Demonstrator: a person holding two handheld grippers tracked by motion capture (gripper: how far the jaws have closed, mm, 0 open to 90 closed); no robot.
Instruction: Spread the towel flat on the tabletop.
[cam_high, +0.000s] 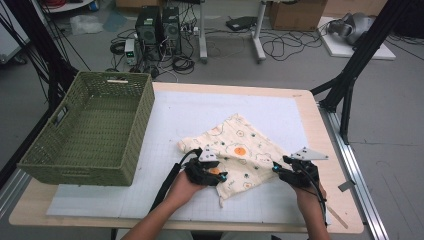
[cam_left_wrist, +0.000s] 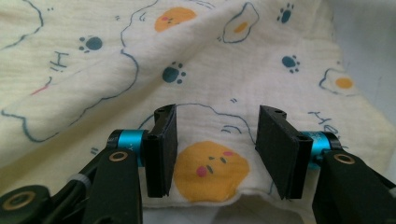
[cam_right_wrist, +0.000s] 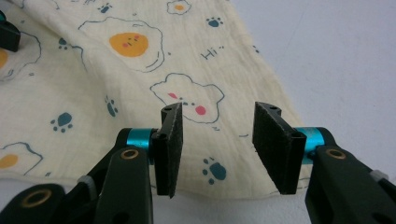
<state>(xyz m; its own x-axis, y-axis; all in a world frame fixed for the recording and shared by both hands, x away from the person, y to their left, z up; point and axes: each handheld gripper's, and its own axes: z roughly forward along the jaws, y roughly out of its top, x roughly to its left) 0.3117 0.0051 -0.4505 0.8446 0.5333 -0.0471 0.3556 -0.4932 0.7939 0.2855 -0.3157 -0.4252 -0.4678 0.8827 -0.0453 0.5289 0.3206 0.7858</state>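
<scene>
1. The left gripper has its jaws spread wide with nothing between them, poised just above the near hem of the cloth, an orange egg-yolk face showing in the gap.
2. The right gripper is likewise wide apart and grips nothing; it sits over the cloth's near edge, a blue paw print between its jaws.
3. In the high view, the left gripper is at the cloth's near left side and the right gripper at its near right corner.
4. The cream printed cloth lies rumpled on the white mat in the middle of the table.
5. A green woven basket stands at the table's left, well apart from the cloth.
</scene>
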